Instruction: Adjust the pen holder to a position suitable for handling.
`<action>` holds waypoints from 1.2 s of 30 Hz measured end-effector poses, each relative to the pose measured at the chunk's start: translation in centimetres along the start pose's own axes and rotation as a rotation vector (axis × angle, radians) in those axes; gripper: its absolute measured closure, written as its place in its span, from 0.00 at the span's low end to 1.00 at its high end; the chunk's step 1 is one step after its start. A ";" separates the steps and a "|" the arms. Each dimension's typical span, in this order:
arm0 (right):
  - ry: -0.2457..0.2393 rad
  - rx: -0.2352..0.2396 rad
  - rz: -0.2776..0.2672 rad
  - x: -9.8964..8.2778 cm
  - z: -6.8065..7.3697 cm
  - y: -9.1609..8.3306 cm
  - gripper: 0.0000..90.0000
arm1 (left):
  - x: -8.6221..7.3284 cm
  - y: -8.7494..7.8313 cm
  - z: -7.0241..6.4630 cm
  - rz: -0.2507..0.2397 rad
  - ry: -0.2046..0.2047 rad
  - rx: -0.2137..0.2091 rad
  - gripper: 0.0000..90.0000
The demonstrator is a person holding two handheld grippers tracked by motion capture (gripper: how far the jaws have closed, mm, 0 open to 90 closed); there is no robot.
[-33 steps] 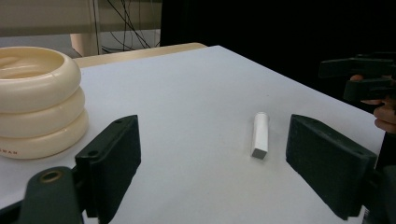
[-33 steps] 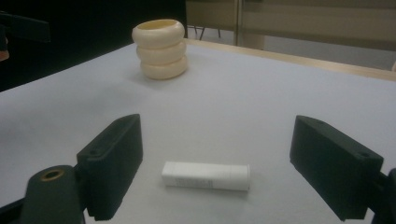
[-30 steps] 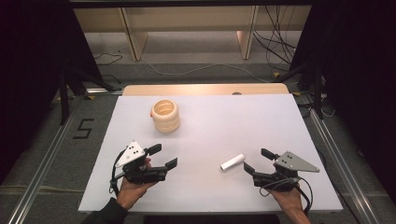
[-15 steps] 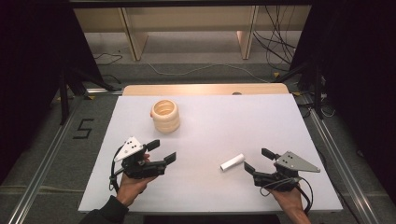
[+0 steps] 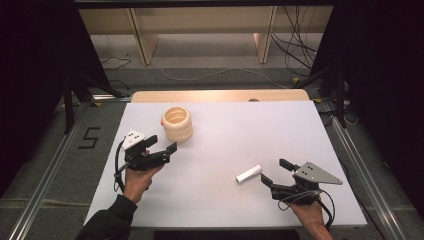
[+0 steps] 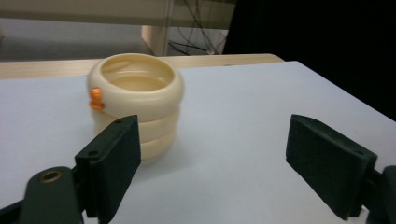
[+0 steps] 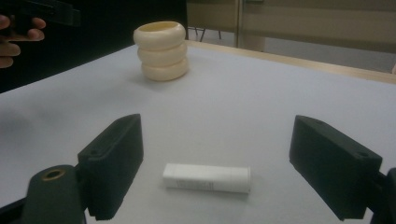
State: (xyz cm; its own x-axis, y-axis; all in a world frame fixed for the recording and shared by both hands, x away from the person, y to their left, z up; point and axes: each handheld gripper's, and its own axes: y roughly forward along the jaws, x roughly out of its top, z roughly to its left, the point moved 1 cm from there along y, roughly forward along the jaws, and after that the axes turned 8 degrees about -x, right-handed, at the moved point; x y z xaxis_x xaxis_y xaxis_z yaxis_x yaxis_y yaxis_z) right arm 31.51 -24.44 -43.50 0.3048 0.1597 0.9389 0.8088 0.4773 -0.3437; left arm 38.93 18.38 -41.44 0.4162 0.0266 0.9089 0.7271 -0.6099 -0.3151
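Note:
A cream ribbed pot, open at the top, stands at the back left of the white tabletop. My left gripper hovers open just in front of it. In the left gripper view the pot carries a small orange knob on its side and stands beyond the left jaw; the left gripper is empty. A white tube lies on its side at the front right. My right gripper is open just right of it. In the right gripper view the tube lies between the jaws of the right gripper.
A wooden strip runs along the table's far edge. Beyond it stand shelf legs and floor cables. Metal rails flank the table. A "5" marks the floor at left. The other hand is at that view's upper left.
My left gripper has moved forward across the table, from the front edge to just short of the pot. The right gripper and the tube have stayed put.

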 end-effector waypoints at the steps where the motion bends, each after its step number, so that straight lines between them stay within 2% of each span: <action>1: 0.000 0.000 0.000 0.0 0.0 0.0 0.21 | 0.0 0.2 0.4 0.000 -0.007 0.014 0.20; 3: -0.005 0.002 0.000 0.0 0.0 0.0 0.21 | 0.1 0.7 1.1 0.014 -0.006 0.047 0.21; 6: -0.007 0.001 -0.001 0.0 0.1 0.0 0.21 | 0.5 1.1 2.5 0.042 -0.018 0.097 0.24; 7: -0.007 0.001 -0.001 0.0 0.1 0.0 0.21 | 0.6 1.1 3.0 0.037 -0.029 0.111 0.25; 9: -0.001 0.000 -0.003 0.0 0.0 0.0 0.21 | 0.8 1.2 4.1 0.035 -0.047 0.135 0.33; 13: -0.001 0.000 -0.001 0.0 -0.1 0.0 0.21 | 0.7 1.9 5.8 0.058 -0.073 0.186 0.40; 18: -0.002 0.001 0.002 0.0 0.0 0.1 0.22 | 0.2 2.9 7.2 0.086 -0.083 0.226 0.54; 19: -0.003 0.003 0.003 0.0 0.0 0.1 0.22 | 0.2 3.1 7.5 0.093 -0.084 0.232 0.57; 20: -0.006 0.004 0.004 0.0 0.0 0.2 0.22 | 0.1 3.3 7.8 0.099 -0.084 0.241 0.65; 21: -0.006 0.004 0.004 0.0 0.0 0.2 0.22 | 0.1 3.5 8.1 0.098 -0.091 0.252 0.65; 25: -0.004 0.002 0.004 -0.1 -0.1 0.2 0.22 | -0.2 4.7 9.5 0.117 -0.096 0.278 0.83; 28: -0.007 0.004 0.006 -0.1 -0.1 0.3 0.22 | -0.4 5.6 10.5 0.116 -0.117 0.286 0.96; 34: -0.004 0.006 0.008 -0.1 -0.1 0.3 0.23 | -0.4 6.8 11.9 0.111 -0.134 0.289 0.99; 36: -0.006 0.007 0.011 -0.1 -0.1 0.3 0.23 | -0.4 7.3 12.1 0.113 -0.127 0.286 0.99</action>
State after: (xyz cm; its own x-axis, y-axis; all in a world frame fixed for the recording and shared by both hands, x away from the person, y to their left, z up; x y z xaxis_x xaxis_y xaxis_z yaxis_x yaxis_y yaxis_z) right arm 31.76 -24.36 -43.71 0.3105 0.1701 0.9352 0.8017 0.4818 -0.3538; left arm 50.65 23.55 -47.43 0.5547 0.0805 0.8282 0.7886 -0.3682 -0.4924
